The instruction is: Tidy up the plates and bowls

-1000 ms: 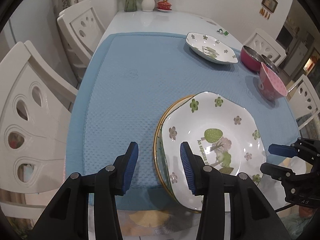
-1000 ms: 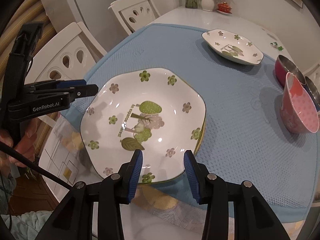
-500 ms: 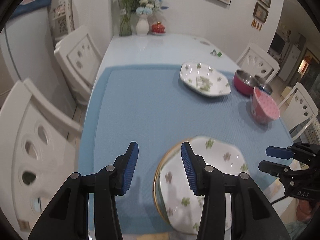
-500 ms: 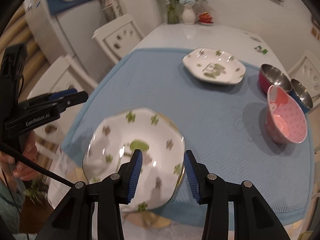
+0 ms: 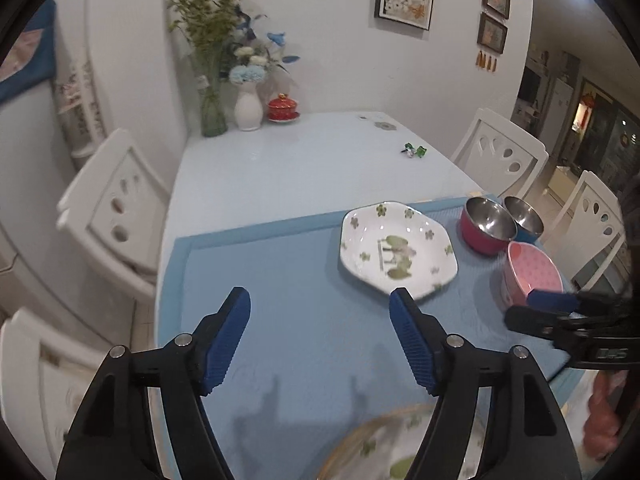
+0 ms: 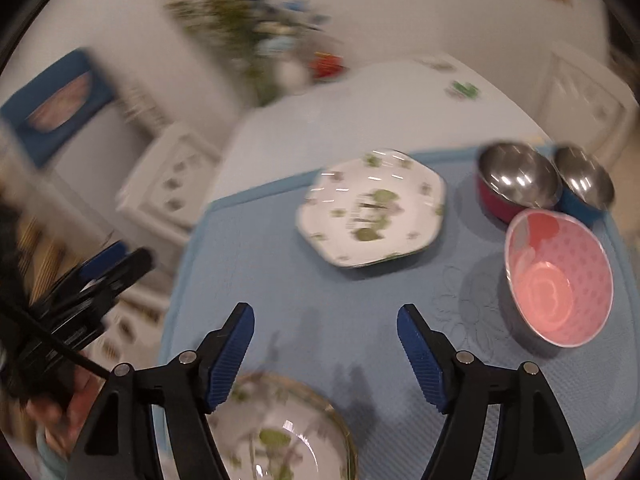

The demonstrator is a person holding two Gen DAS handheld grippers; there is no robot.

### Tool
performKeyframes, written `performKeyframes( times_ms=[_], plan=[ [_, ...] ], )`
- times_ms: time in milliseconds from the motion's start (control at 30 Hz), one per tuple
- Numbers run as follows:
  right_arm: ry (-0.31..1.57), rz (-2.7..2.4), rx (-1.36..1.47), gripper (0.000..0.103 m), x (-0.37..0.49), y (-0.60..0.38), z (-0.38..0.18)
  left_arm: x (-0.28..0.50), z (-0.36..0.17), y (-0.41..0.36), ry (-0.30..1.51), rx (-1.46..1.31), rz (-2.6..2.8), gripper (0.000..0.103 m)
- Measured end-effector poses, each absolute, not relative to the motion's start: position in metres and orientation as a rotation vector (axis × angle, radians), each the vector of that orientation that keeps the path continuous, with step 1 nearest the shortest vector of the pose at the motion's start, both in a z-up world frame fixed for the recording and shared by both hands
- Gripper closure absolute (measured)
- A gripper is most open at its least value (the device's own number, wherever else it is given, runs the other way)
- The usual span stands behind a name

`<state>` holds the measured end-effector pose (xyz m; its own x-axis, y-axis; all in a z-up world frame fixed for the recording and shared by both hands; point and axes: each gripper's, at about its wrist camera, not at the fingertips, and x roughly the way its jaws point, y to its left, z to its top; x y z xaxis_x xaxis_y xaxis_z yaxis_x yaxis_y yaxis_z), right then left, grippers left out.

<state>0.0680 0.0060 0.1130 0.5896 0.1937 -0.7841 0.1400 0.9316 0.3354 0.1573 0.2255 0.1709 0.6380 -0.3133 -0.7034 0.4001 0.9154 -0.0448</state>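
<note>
Both grippers hang above the blue mat [image 5: 288, 280] with nothing between their fingers. The left gripper [image 5: 320, 340] has its blue pads spread wide apart, and the right gripper [image 6: 326, 354] is spread the same way.

The flowered plate [image 5: 396, 252], white with green leaves, lies flat on the far part of the mat, ahead of both grippers. In the left wrist view the tip of the right-hand pad [image 5: 412, 344] overlaps the near rim of this plate in the picture, but no finger touches the plate. In the right wrist view the same plate [image 6: 374, 208] sits ahead of the open gap between the fingers, apart from them.

A second flowered plate lies at the near edge of the mat, below the grippers. It shows at the bottom of the left wrist view [image 5: 384, 444] and under the left-hand finger of the right gripper [image 6: 280, 436]. It seems to have a gold rim, though the blur makes this hard to confirm.

To the right of the far plate stand the pink bowl [image 6: 560, 276], the red bowl [image 6: 516, 184] and the blue bowl [image 6: 586, 184], close together; both have a steel inside.
</note>
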Motion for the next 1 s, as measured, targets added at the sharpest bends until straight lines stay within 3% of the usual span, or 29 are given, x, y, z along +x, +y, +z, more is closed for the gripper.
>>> performKeyframes(
  times_ms=[200,567,733,833,933,1000],
  plan=[
    [1.079,-0.203,0.582,0.031,0.126,-0.024,0.065,0.226,0.148,0.213,0.868,0.036,-0.450,0.033],
    [1.077,-0.487,0.423,0.031,0.205,-0.045,0.034,0.309,0.065,0.167,1.049,0.009,-0.519,0.034],
    [1.145,-0.539,0.472,0.031,0.222,-0.068,0.011,0.329,0.040,0.149,1.103,0.007,-0.561,0.041],
    [1.176,-0.516,0.493,0.031,0.227,-0.076,0.001,0.336,0.028,0.140,1.131,0.004,-0.585,0.050],
    [1.184,-0.459,0.501,0.038,0.232,-0.078,-0.006,0.341,0.021,0.135,1.145,0.002,-0.599,0.055],
    [1.165,-0.423,0.475,0.052,0.233,-0.078,-0.003,0.343,0.017,0.132,1.152,0.006,-0.606,0.056]
  ],
)
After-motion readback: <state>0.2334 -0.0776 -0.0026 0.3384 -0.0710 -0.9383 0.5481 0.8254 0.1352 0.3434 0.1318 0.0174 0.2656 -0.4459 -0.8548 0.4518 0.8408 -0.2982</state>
